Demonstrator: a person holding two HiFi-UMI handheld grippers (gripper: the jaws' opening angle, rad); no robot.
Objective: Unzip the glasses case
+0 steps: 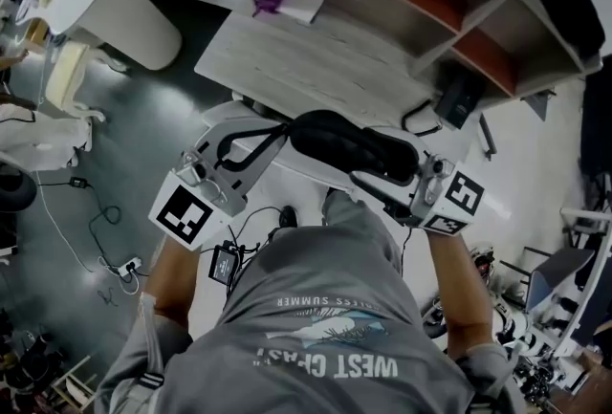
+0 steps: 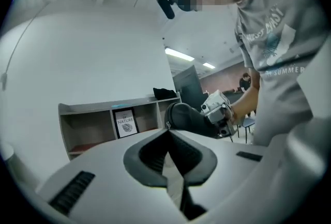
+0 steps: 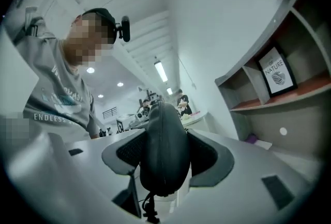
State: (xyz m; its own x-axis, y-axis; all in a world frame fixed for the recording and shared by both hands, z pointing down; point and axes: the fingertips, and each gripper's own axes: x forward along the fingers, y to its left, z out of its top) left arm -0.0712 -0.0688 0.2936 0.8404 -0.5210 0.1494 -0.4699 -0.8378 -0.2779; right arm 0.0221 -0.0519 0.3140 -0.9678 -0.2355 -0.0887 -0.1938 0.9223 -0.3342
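Watching from the side of the room; person is standing over the pale table (image 1: 316, 58), working in mid-air with a tool in each hand.

Left: left gripper (image 2: 168, 133) is pointing roughly level at the end of the case. Its jaws are lying clenched together, tips meeting right at a small metal zip pull (image 2: 167, 124). It looks to be nipping that pull, though the bite itself is too small to see well.

Middle: black glasses case (image 1: 354, 146) is hanging between the two tools, clear of the table and in front of the person's chest. Zip seam is looking closed along the edge that shows, so unzipping is only just starting, by my reckoning. A short cord (image 3: 149, 210) is dangling under its near end.

Right: right gripper (image 3: 163, 158) is grasping the case across its two broad shells, jaws standing wide, pads pressing either side, and the seam is running free between them.

Notes on doing it well:
- Right tool should be staying firm as the anchor.
- Left should be drawing the pull along the seam and following the curve round the end, not tugging outward, or the thin pull is likely slipping out.
- Pads should be keeping off the zip track.
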